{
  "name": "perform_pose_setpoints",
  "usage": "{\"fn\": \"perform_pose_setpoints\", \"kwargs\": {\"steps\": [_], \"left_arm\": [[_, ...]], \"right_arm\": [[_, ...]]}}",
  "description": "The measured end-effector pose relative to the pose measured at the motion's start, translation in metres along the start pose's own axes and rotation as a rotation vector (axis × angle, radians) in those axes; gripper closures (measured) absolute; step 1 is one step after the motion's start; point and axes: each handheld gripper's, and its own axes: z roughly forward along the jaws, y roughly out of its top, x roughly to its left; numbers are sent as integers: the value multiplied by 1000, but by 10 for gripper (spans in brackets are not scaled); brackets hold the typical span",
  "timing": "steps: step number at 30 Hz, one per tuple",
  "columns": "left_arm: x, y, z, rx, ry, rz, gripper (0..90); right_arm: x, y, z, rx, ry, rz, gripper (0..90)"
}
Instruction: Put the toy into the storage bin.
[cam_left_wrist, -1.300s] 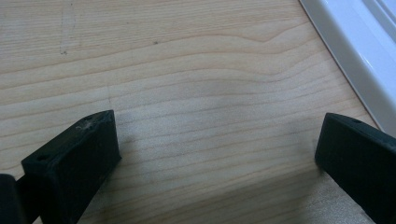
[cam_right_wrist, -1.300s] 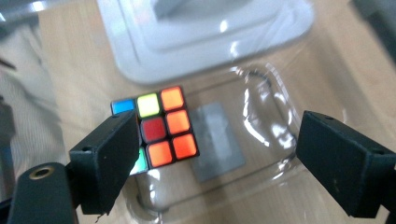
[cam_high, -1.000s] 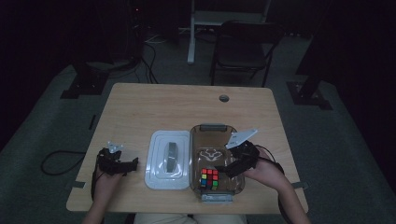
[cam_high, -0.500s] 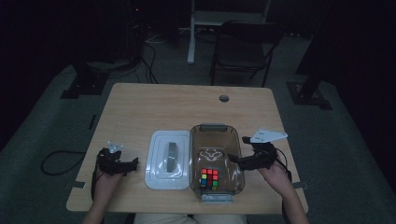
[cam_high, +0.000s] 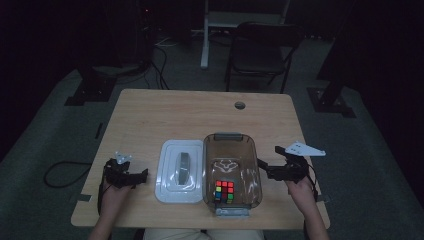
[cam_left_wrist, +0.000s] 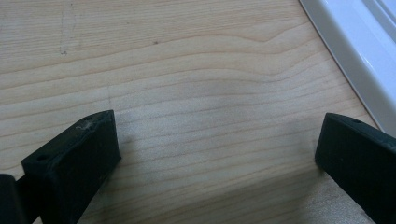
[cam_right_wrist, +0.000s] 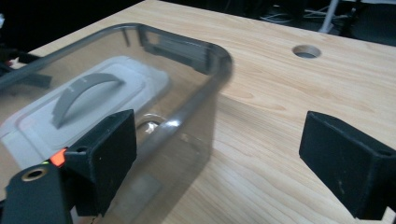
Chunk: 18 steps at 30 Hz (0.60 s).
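Looking down on a pale wooden table (cam_high: 165, 115) in a dark room, I see a chair (cam_high: 260, 50) beyond its far edge and cables on the floor. My right gripper (cam_high: 266, 170) sits just right of the clear bin (cam_high: 247, 155), jaws wide and empty; the puzzle cube (cam_high: 224, 190) lies in the bin's near end. My left gripper (cam_high: 142, 175) gapes wide near the white lid (cam_high: 170, 190).

My table (cam_high: 165, 110) is pale wood with wavy grain. At the frame's lower middle, my bin (cam_high: 247, 165) is smoky brown see-through plastic with grey latches; the cube (cam_high: 224, 191) inside shows red, green, yellow, blue and orange squares. Left of it, the lid (cam_high: 170, 192) is white with a grey handle. My tongs' jaws are matte black.
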Motion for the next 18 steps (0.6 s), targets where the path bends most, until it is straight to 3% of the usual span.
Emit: {"fn": "perform_pose_setpoints", "kwargs": {"steps": [1,4,5,14,18], "left_arm": [[0,0,0,0,0,0,4],[0,0,0,0,0,0,5],[0,0,0,0,0,0,4],[0,0,0,0,0,0,4],[0,0,0,-1,1,1,4]], "right_arm": [[-4,-5,-1,-12,-51,-3,113],[-8,-11,-1,-18,-86,3,113],[-11,-16,0,-5,-124,3,113],[-20,-40,4,37,-194,42,113],[-19,-58,10,50,-191,60,113]]}}
